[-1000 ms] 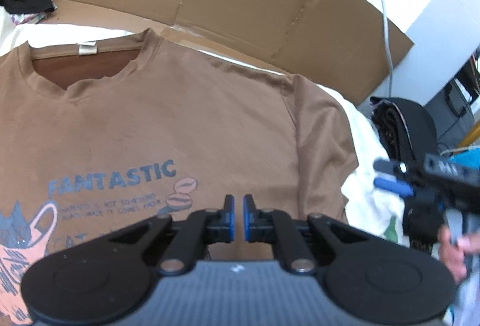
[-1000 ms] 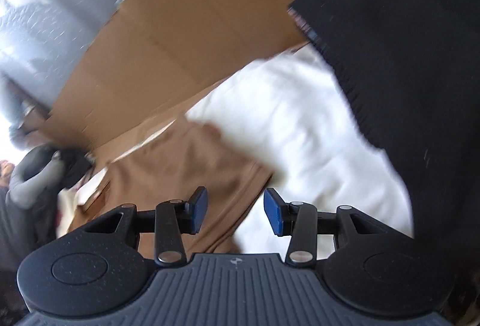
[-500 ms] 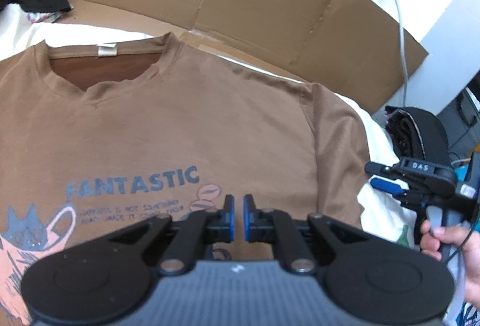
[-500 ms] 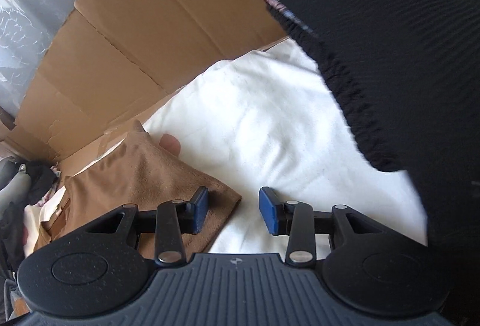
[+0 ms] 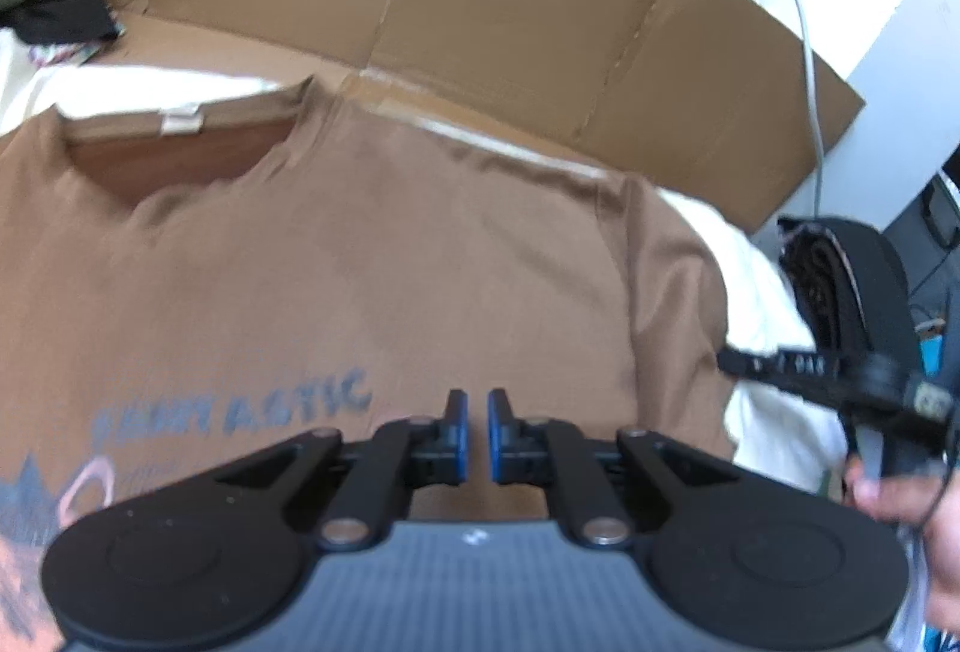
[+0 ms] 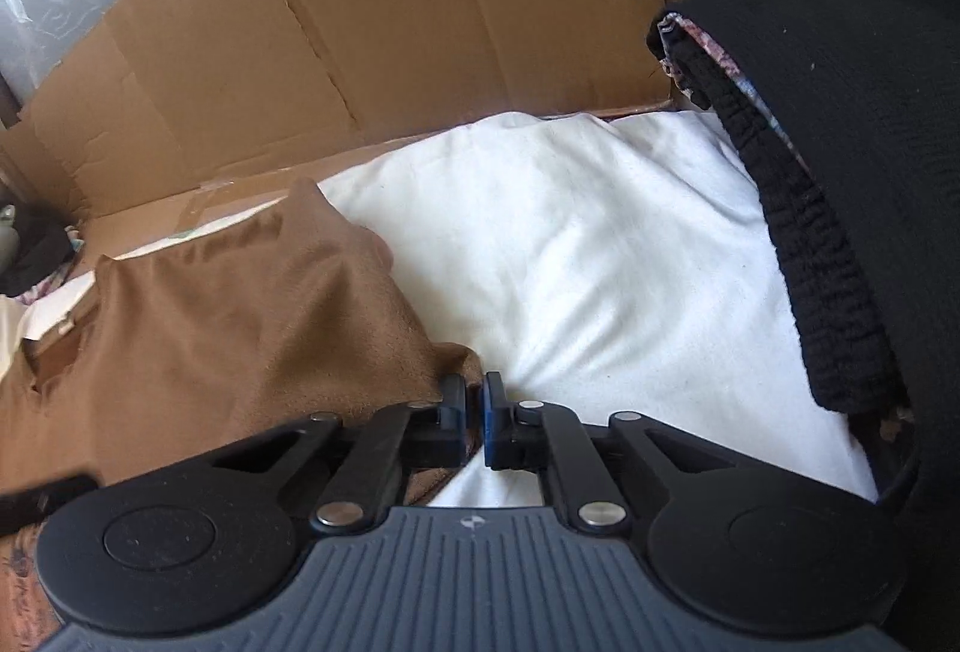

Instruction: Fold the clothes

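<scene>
A brown T-shirt (image 5: 360, 256) with a blue "FANTASTIC" print lies flat on a white sheet (image 6: 600, 232), collar at the upper left. My left gripper (image 5: 471, 412) hovers over the shirt's chest, shut with nothing between its fingers. In the right wrist view, my right gripper (image 6: 474, 397) is shut on the hem of the shirt's sleeve (image 6: 444, 352), and the brown cloth (image 6: 240, 328) bunches up toward it. The left wrist view shows the right gripper (image 5: 735, 361) blurred at the sleeve's outer edge, held by a hand (image 5: 900, 496).
Flattened cardboard (image 5: 480, 3) stands as a wall behind the sheet. A black garment (image 6: 840, 172) hangs over a chair at the right. Dark clothes (image 5: 54, 9) lie at the far left. A grey cable (image 5: 798, 21) runs down the white wall.
My right gripper went from open beside the sleeve to shut on its hem. The left gripper drifted slightly and stayed shut.
</scene>
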A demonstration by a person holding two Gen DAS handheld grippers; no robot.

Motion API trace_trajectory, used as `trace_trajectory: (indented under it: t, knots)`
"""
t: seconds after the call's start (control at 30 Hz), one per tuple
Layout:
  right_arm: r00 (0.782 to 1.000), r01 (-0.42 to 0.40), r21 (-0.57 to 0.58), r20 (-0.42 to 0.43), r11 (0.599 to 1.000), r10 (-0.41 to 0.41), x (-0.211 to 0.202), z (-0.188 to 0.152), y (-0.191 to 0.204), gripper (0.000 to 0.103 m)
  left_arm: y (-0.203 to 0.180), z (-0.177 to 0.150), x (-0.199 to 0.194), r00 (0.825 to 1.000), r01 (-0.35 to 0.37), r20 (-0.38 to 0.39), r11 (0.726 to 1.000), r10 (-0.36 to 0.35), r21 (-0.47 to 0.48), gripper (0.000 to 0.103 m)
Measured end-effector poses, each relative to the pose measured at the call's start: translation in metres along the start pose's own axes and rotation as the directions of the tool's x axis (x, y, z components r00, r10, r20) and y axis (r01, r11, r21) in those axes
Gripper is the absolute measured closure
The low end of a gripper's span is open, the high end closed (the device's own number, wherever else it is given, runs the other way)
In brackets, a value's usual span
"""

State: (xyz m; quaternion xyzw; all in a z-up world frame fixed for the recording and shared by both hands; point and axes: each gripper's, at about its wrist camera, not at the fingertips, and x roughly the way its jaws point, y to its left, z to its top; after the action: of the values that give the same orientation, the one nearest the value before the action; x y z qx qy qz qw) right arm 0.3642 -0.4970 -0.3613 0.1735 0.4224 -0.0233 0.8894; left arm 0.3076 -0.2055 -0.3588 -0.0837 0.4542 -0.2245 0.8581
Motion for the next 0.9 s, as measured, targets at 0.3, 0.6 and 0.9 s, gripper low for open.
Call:
trace_trajectory:
  t: [0.3,0.6,0.9]
  knots:
    - [0.990,-0.139,0.131,0.048,0.982,0.134,-0.044,0.025,-0.003,0.102,-0.015,0.053,0.035,0.998,0.056,0.034,0.998,-0.057,0.018,0.097]
    - [0.962,-0.267,0.182,0.110,0.946,0.251,-0.084,0.046,0.006,0.102,-0.035,0.090,0.080,0.996,0.083,0.007,0.994,-0.084,0.068,0.097]
    - [0.964,-0.259,0.201,0.107,0.945,0.242,-0.083,0.042,0.003,0.102,-0.059,0.112,0.112,0.993,0.117,0.001,0.990,-0.117,0.080,0.098]
